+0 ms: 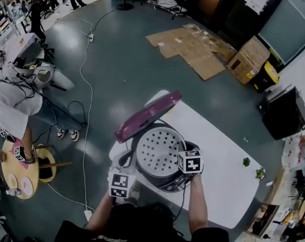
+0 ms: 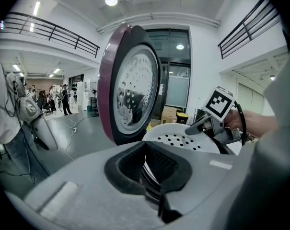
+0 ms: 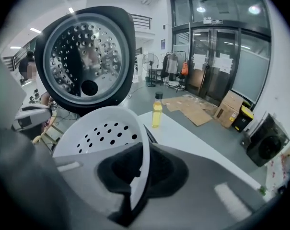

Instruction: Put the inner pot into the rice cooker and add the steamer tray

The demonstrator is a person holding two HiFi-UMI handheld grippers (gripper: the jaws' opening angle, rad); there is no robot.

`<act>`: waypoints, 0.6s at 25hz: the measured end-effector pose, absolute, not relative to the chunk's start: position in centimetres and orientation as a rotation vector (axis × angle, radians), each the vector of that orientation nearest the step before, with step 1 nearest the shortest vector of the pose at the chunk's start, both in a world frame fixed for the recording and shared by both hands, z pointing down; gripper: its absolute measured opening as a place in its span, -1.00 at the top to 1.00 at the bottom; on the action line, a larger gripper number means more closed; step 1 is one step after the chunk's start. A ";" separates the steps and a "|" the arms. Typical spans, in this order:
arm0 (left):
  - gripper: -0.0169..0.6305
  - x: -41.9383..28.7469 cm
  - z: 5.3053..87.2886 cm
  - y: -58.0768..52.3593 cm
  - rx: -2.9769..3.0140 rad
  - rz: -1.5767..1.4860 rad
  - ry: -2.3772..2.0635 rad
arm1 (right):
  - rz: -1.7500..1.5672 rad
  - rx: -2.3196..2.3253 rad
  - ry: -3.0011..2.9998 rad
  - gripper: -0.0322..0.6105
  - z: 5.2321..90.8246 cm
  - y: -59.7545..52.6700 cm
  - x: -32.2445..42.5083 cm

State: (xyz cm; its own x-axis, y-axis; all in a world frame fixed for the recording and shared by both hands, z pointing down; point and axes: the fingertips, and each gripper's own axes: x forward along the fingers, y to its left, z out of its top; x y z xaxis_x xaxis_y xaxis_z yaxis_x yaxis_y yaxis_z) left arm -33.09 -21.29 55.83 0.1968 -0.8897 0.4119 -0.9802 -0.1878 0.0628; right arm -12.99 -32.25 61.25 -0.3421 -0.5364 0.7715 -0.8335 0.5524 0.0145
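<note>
White plastic is being pinched at two points: the steamer tray (image 3: 106,128) is being clamped at its rim by the closed jaws of the right gripper (image 3: 135,176), and its opposite edge by those of the left gripper (image 2: 152,169). It is being held level in the mouth of the open rice cooker (image 1: 173,183), below the raised lid (image 1: 147,116), on the white worktop (image 1: 218,155).

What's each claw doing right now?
Left claw: closed on the steamer tray, at its rim.
Right claw: closed on the steamer tray too, at its rim.
</note>
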 end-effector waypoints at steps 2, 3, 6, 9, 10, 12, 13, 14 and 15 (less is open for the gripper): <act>0.91 -32.9 55.9 -21.5 2.171 0.408 -1.756 | 0.450 1.077 -1.991 0.81 61.8 -32.3 -12.8; 0.91 -32.8 55.9 -21.6 2.175 0.408 -1.751 | 0.428 1.069 -1.976 0.80 62.0 -32.3 -12.8; 0.91 -32.8 56.1 -21.8 2.190 0.412 -1.734 | 0.400 1.054 -1.962 0.79 62.2 -32.3 -13.1; 0.91 -33.0 56.5 -21.6 2.202 0.415 -1.715 | 0.371 1.028 -1.954 0.77 62.7 -32.2 -13.5; 0.91 -33.0 56.6 -21.7 2.205 0.416 -1.708 | 0.348 1.017 -1.953 0.76 62.7 -32.3 -13.6; 0.91 -32.8 56.7 -21.8 2.213 0.421 -1.695 | 0.298 1.002 -1.952 0.75 62.7 -32.7 -13.6; 0.91 -32.8 56.7 -21.9 2.217 0.425 -1.688 | 0.285 0.999 -1.949 0.74 62.6 -32.9 -13.6; 0.91 -32.7 56.7 -22.0 2.222 0.428 -1.681 | 0.283 0.999 -1.944 0.74 62.5 -32.9 -13.5; 0.91 -32.6 56.7 -22.1 2.227 0.431 -1.675 | 0.288 1.003 -1.937 0.73 62.5 -32.9 -13.5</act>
State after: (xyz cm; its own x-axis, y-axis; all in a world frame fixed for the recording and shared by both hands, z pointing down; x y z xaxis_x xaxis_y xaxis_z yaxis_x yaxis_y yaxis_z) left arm -32.65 -22.07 56.71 0.2672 -0.8658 0.4231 -0.9625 -0.2614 0.0728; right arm -13.49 -32.85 62.48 -0.2586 -0.5315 0.8066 -0.7433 0.6428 0.1853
